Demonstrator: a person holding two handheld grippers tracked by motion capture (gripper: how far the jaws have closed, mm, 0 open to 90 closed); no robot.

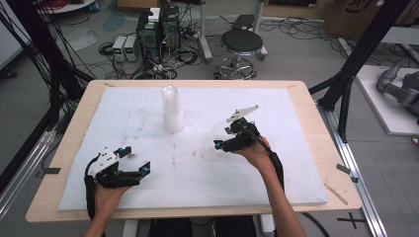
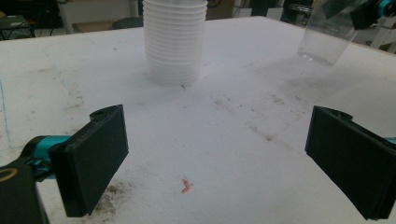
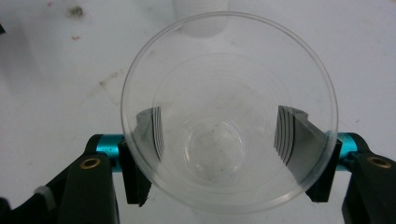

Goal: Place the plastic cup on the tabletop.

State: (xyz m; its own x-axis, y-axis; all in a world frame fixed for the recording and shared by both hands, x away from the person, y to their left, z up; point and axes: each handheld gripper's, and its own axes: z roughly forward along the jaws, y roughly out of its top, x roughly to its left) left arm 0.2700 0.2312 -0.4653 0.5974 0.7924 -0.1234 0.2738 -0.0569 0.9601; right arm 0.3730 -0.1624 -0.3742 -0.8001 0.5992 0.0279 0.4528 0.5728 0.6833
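Nearest the person, the left gripper rests low on the white surface, its jaws spread wide with nothing between them. Farther in and to the right, the right gripper pinches a clear cup by its sides, upright, just above the surface. Beyond both, near the middle, stands a cup stack.

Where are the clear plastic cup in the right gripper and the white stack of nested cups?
Clear plastic cup (image 3: 219, 144): right gripper view, inner bottom.
White stack of nested cups (image 2: 174, 42): left gripper view, ribbed side wall.
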